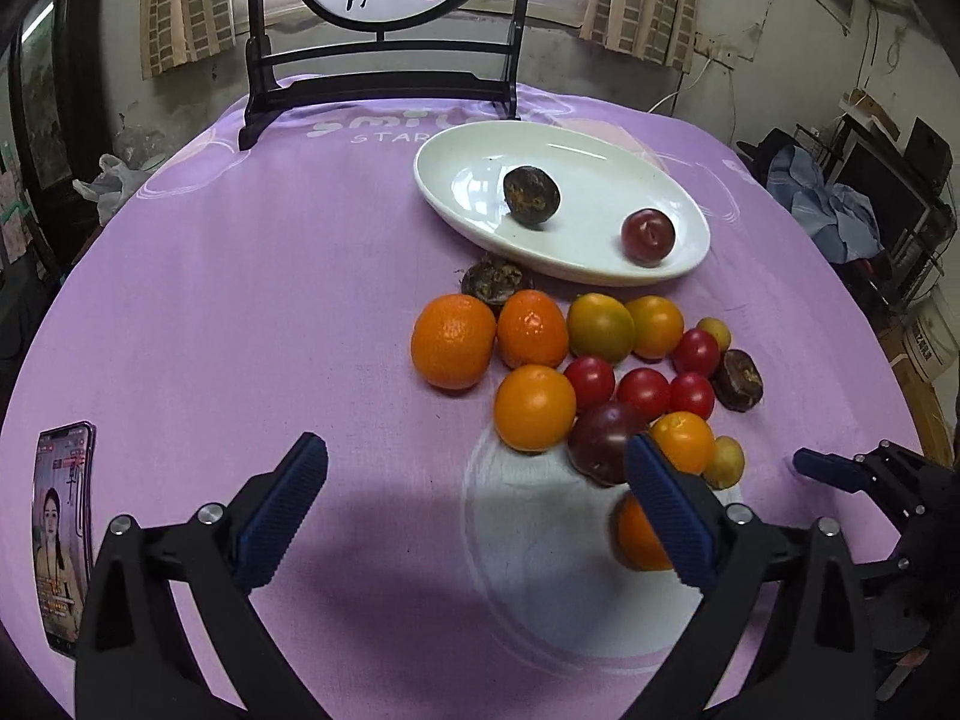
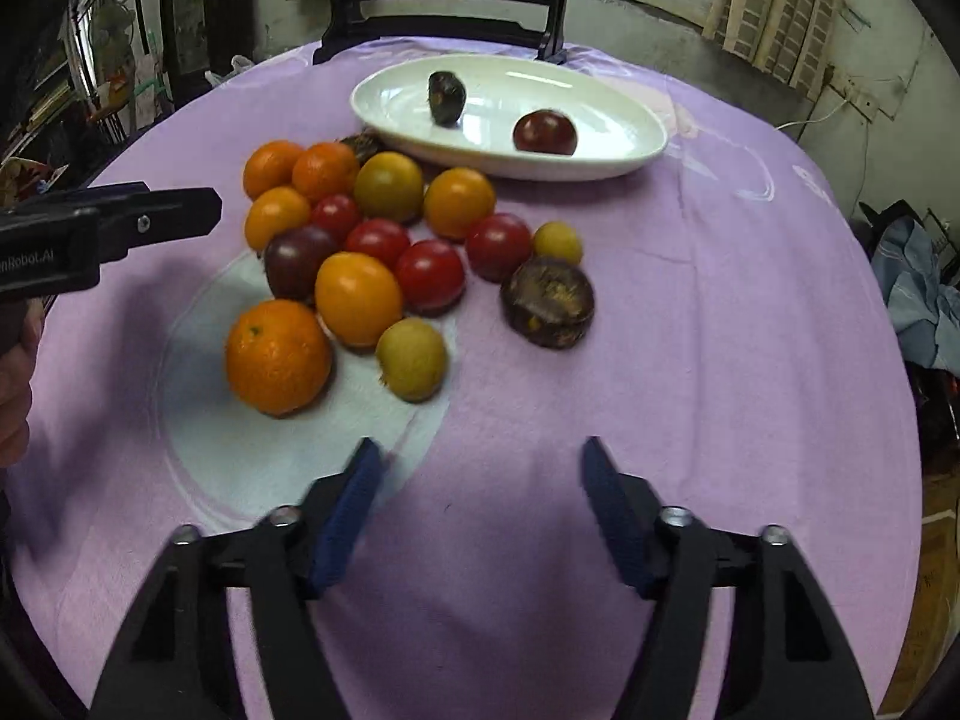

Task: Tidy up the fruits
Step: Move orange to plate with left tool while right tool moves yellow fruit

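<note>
Both hand-held grippers, left (image 1: 477,474) and right (image 2: 480,468), spread apart, fruit pile (image 2: 384,252), "STAR" tablecloth (image 1: 384,138)

Left gripper (image 1: 477,468) low over the table, jaws spread wide, nothing between the blue ribbed pads (image 1: 282,510). Right gripper (image 2: 480,471) likewise low and level, jaws parted, empty. Bare hand (image 2: 15,372) showing at the left gripper's handle.

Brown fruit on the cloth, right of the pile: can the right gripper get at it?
Probably yes. The right gripper is open, and the brown fruit sits at the pile's right edge with bare cloth in front.
</note>
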### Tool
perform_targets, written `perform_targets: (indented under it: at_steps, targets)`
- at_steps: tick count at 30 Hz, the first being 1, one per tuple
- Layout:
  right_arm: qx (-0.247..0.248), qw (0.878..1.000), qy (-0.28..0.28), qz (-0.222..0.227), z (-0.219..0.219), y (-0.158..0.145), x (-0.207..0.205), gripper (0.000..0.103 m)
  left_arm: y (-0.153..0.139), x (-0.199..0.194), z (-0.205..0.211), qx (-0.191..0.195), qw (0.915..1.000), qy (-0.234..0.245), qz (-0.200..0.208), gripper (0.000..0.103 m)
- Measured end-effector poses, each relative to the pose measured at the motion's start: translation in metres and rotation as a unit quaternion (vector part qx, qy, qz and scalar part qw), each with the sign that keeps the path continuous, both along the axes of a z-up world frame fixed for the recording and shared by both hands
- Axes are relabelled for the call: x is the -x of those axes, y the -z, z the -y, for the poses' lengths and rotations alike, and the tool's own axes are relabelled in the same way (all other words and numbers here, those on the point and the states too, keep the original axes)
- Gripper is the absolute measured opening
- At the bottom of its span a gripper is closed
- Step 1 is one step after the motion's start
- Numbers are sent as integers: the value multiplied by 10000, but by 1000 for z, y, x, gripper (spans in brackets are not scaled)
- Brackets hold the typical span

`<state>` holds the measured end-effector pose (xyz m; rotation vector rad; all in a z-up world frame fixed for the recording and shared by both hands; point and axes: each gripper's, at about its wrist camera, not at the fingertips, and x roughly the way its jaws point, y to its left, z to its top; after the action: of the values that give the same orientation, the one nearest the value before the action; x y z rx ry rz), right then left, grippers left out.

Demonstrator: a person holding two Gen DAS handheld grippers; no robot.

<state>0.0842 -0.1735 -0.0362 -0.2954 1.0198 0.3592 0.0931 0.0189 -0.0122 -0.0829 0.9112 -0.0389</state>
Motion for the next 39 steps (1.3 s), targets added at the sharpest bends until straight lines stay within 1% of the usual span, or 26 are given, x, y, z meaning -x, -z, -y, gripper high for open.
perform_targets:
  at_steps: [1, 2, 5, 9, 12, 14, 15, 16, 17, 18, 22, 23, 25, 27, 28, 31, 36, 38, 39]
  targets:
    - [-24, 10000, 19, -62, -2, 2, -1, 48, 2, 0, 0, 39, 10000, 27, -16, 97]
    - [-99, 9999, 75, -17, -3, 2, -3, 48, 4, 0, -1, 91, 9999, 42, -36, 97]
    - [-93, 9999, 98, -14, -9, 2, -9, 48, 8, -1, -5, 235, 9997, 38, -4, 97]
    - [-96, 9999, 53, -15, -18, 3, -13, 48, 8, -2, -11, 328, 9993, 66, 166, 97]
    - [-157, 9999, -5, 11, -26, 3, -15, 48, 8, -4, -13, 360, 9992, 118, 136, 97]
    - [-211, 9998, -9, 69, -28, 4, -18, 48, 9, -6, -13, 622, 9978, 218, 70, 97]
    - [-258, 9996, -1, 93, -29, 5, -19, 45, 10, -6, -13, 726, 9971, 247, 18, 97]
    - [-345, 9994, -2, 103, -28, 5, -20, 38, 12, -7, -12, 823, 9962, 278, -54, 97]
    - [-409, 9991, -9, 145, -28, 5, -18, 31, 14, -8, -11, 849, 9959, 297, -92, 97]
    - [-429, 9989, -35, 205, -28, 5, -16, 27, 14, -7, -10, 845, 9959, 310, -103, 97]
    - [-324, 9990, -1, 292, -26, 2, -12, 27, 15, -7, -4, 822, 9959, 367, -76, 97]
    - [-305, 9989, 109, 349, -21, 0, -12, 27, 15, -7, -1, 849, 9956, 377, -140, 97]
    - [-430, 9978, 370, 329, -7, -3, -15, 27, 14, -4, 5, 879, 9950, 441, -192, 97]
    - [-529, 9966, 550, 320, 6, -5, -17, 27, 9, 2, 15, 770, 9952, 588, -113, 97]
    - [-584, 9959, 618, 322, 12, -6, -18, 27, 6, 5, 24, 604, 9958, 690, -76, 97]
    - [-640, 9950, 696, 322, 20, -6, -19, 27, 6, 11, 41, 301, 9961, 825, -109, 97]
    - [-650, 9943, 725, 438, 27, -9, -17, 27, 14, 16, 59, 155, 9952, 921, -276, 97]
    - [-687, 9937, 754, 468, 32, -12, -16, 27, 22, 14, 66, 16, 9952, 905, -369, 97]
    - [-706, 9933, 773, 481, 34, -13, -15, 27, 25, 12, 69, -45, 9952, 891, -401, 94]
